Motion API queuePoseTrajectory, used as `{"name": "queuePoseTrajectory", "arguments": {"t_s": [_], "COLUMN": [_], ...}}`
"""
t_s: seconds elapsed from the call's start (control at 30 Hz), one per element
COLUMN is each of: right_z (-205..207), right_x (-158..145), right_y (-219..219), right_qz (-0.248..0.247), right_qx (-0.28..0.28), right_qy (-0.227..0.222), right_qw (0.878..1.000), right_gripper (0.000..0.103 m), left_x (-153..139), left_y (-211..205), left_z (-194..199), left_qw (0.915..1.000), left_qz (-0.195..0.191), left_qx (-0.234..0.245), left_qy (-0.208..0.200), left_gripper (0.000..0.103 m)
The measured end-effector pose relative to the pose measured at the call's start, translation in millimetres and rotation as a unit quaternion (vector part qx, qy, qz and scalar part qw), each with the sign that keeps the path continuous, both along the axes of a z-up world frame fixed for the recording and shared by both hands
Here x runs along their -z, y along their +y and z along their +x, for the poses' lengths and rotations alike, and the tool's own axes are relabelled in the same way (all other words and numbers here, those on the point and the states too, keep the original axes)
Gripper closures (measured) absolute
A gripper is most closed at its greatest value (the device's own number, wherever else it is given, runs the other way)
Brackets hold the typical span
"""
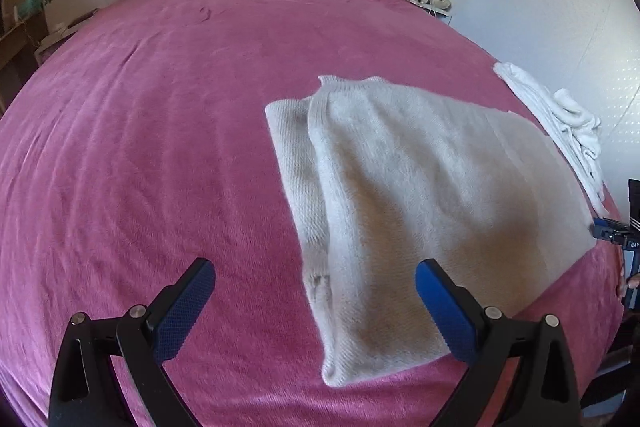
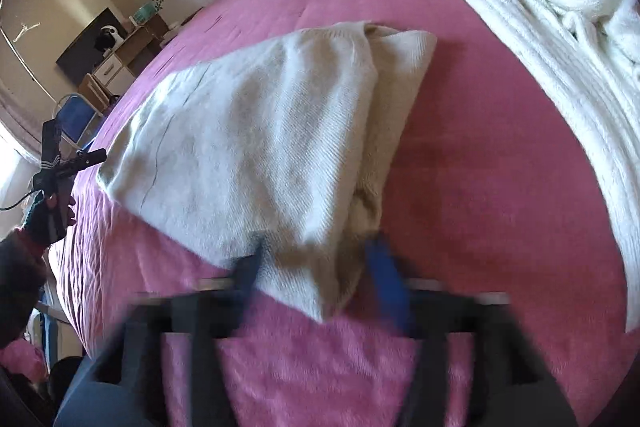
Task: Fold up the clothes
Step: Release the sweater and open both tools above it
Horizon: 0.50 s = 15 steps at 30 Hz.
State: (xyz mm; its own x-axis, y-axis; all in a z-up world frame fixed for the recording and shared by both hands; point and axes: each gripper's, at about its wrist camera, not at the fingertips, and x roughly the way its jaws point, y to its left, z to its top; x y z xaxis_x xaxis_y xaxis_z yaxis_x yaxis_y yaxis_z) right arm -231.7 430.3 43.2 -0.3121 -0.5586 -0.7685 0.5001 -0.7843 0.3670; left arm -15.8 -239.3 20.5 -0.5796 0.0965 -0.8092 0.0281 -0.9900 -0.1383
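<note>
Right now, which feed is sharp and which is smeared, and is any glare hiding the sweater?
Left wrist view: sharp, with fisheye bulge on the bed; the cream sweater is evenly lit. Right wrist view: the right gripper is motion-blurred, its jaws apart; the sweater is readable, and no glare hides it.

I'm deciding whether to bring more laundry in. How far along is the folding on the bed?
Done: the cream sweater lies folded over on the pink bedspread.
In hand: nothing. The left gripper is open over the bedspread; the right gripper straddles the sweater's near corner, jaws apart and blurred.
Left: the white garment lies rumpled beside it, unfolded.
</note>
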Motion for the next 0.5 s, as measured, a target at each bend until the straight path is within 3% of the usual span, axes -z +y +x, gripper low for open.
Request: {"name": "queuePoseTrajectory", "arguments": {"t_s": [0.2,0.33,0.43,0.5], "right_z": [-3.7,-3.7,-3.5,-3.4], "right_x": [2.2,5.4,6.4,7.8], "right_y": [-13.0,-8.6,-5.0,-3.5], "right_qz": [-0.001,-0.012,-0.016,-0.016], "right_qx": [-0.006,0.001,0.008,0.011], "right_qy": [0.001,-0.001,-0.002,-0.005], "right_qw": [1.0,1.0,1.0,1.0], "right_gripper": [0.028,0.028,0.028,0.028], "left_x": [-6.2,3.8,6.3,6.4], "left_y": [12.5,28.7,34.1,35.9], "left_z": [-24.6,-32.3,-31.6,-30.8], "left_qw": [0.9976,0.9952,0.9948,0.9945], "left_qz": [0.049,0.06,0.061,0.066], "left_qx": [0.047,0.077,0.081,0.081], "left_qy": [0.015,0.002,0.008,0.011], "left_gripper": [0.0,0.002,0.023,0.024]}}
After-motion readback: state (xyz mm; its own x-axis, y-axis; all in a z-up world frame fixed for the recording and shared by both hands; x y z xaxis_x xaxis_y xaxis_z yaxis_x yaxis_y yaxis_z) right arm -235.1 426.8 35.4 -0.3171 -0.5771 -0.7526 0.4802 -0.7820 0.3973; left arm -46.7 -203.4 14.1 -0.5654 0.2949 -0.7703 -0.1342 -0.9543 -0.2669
